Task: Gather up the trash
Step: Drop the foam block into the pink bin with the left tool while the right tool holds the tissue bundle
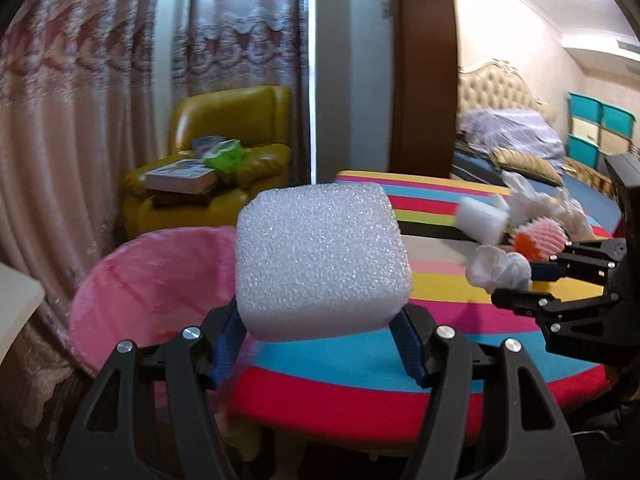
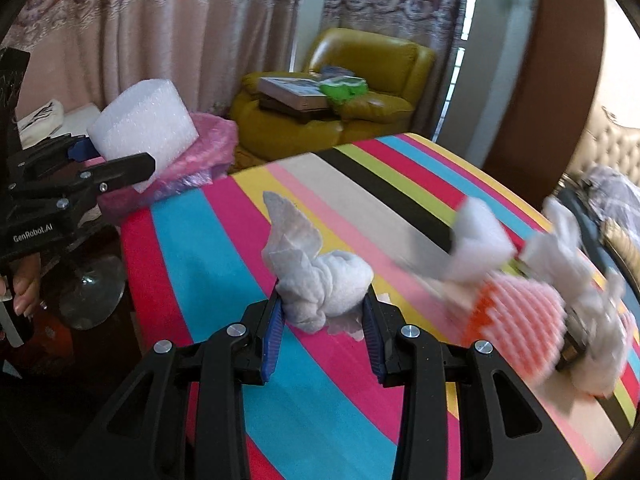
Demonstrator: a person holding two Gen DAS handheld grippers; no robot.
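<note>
My left gripper (image 1: 320, 344) is shut on a white foam block (image 1: 322, 258), carried in the air at the near edge of the striped table (image 1: 360, 360), just right of a bin lined with a pink bag (image 1: 152, 280). In the right wrist view the same foam block (image 2: 144, 124) hangs in front of the pink bag (image 2: 208, 148). My right gripper (image 2: 322, 320) is shut on a crumpled white tissue (image 2: 320, 280) held above the table (image 2: 200, 280). From the left wrist, that tissue (image 1: 498, 270) shows in the right gripper (image 1: 532, 280).
More trash lies on the table's far right: a white foam piece (image 2: 478, 240), a pink and orange foam net (image 2: 516, 320) and crumpled white plastic (image 2: 592, 320). A yellow armchair (image 1: 224, 168) with books stands behind the bin, before curtains. A bed (image 1: 520, 148) is at the right.
</note>
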